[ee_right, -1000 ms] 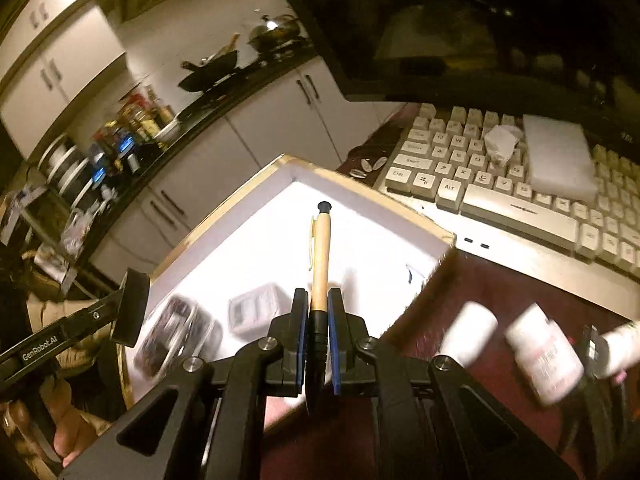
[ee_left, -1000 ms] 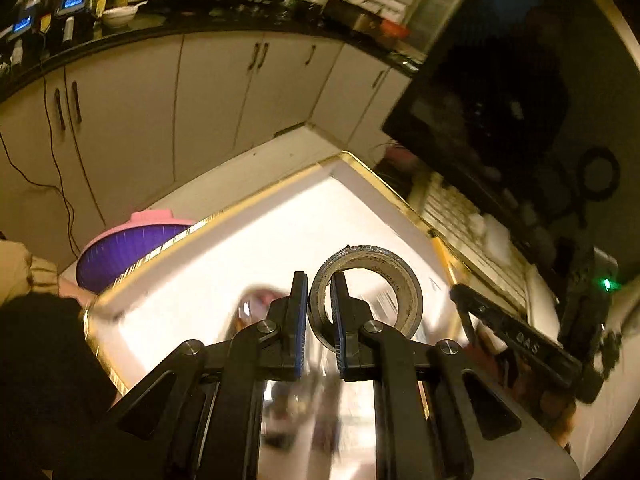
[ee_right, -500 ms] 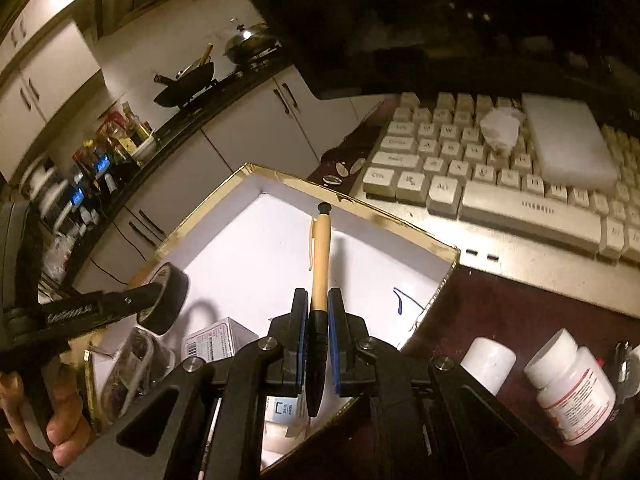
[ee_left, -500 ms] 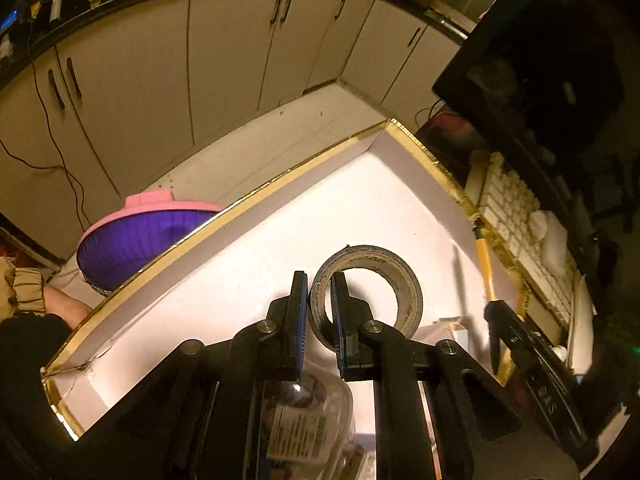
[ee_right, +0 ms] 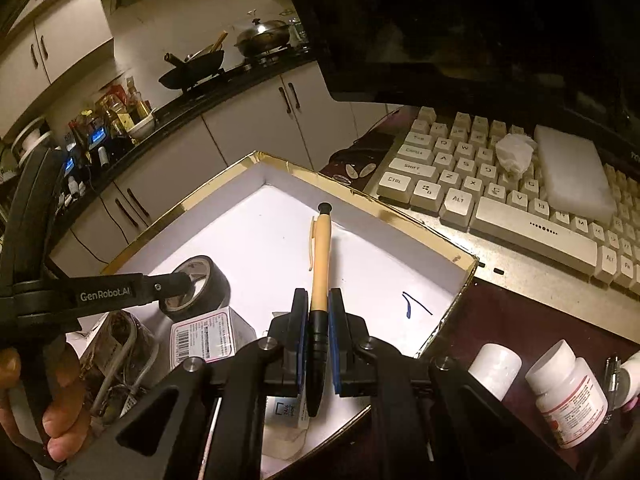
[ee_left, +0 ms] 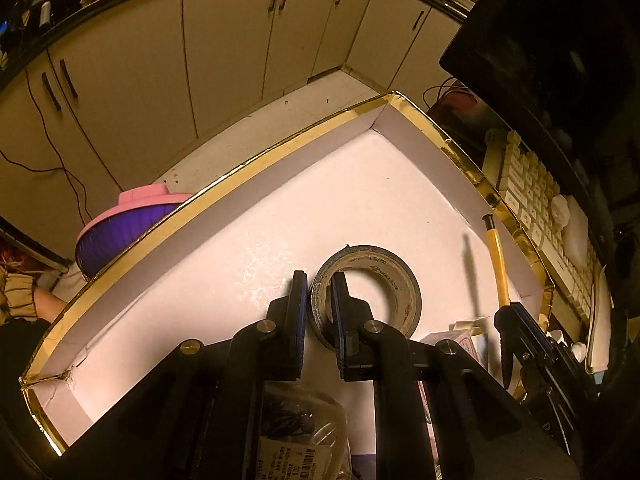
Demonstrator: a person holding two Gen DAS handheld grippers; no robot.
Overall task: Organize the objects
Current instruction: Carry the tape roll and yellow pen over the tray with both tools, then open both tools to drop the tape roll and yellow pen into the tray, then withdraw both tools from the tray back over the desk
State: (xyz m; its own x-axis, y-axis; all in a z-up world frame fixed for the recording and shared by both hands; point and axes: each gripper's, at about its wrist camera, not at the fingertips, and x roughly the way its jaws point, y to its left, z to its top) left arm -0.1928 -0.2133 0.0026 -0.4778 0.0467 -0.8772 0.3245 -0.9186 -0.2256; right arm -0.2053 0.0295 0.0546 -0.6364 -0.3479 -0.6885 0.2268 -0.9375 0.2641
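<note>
Left gripper (ee_left: pixel 319 300) over the white-floored, gold-rimmed box (ee_left: pixel 280 148); its fingers are nearly closed, pinching one wall of the tape roll (ee_left: pixel 372 280), one pad inside the ring and one outside. Roll stands tilted over the box floor; whether it touches the floor cannot be told. Right gripper (ee_right: pixel 319 328) clamps the dark grip end of a yellow pen (ee_right: pixel 321 256), fingers closed tight on it, pen pointing forward above the box's keyboard-side part, cap end near the far wall. Below the grippers, in the box's near end: a small white carton (ee_right: pixel 208 336) with barcode and a clear bag (ee_right: pixel 120 356) of dark cables. A blue pen mark (ee_right: pixel 414 306) shows on the box floor. Outside the box: keyboard (ee_right: pixel 500 200), white pill bottles (ee_right: pixel 568 396) on the dark tabletop.
</note>
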